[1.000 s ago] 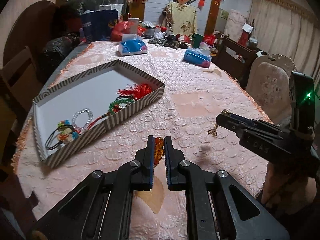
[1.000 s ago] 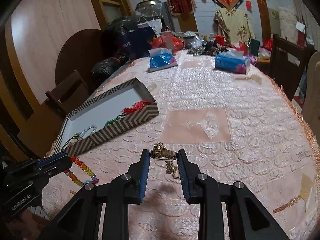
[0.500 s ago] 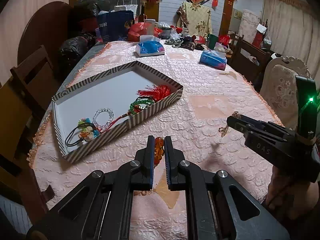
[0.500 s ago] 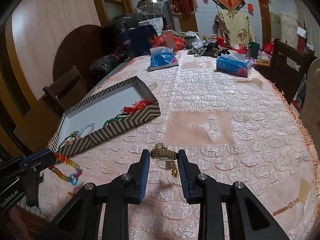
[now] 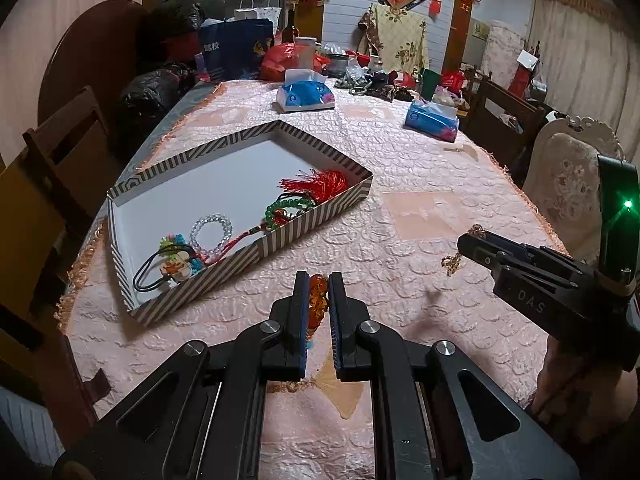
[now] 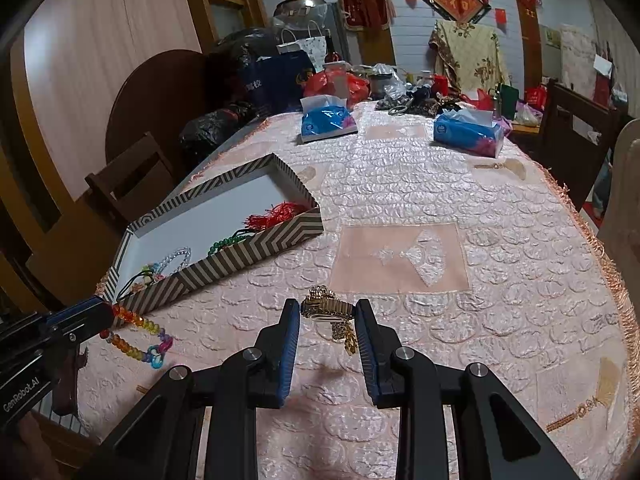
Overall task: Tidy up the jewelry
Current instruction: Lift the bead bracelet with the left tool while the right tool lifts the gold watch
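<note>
Item one: our left gripper (image 5: 319, 300) is clamped on a rainbow bead bracelet (image 6: 136, 336); item two: our right gripper (image 6: 327, 320) grips a gold bracelet (image 6: 328, 310). Both hang above the tablecloth just beside the striped box (image 5: 320, 216). We judge each should clear the near wall, then be released over bare white floor.

Dim warm indoor light; fisheye bends edges, corners vignetted black. Tablecloth (image 6: 400, 184) shows glare upper centre. Focus fairly sharp throughout.
</note>
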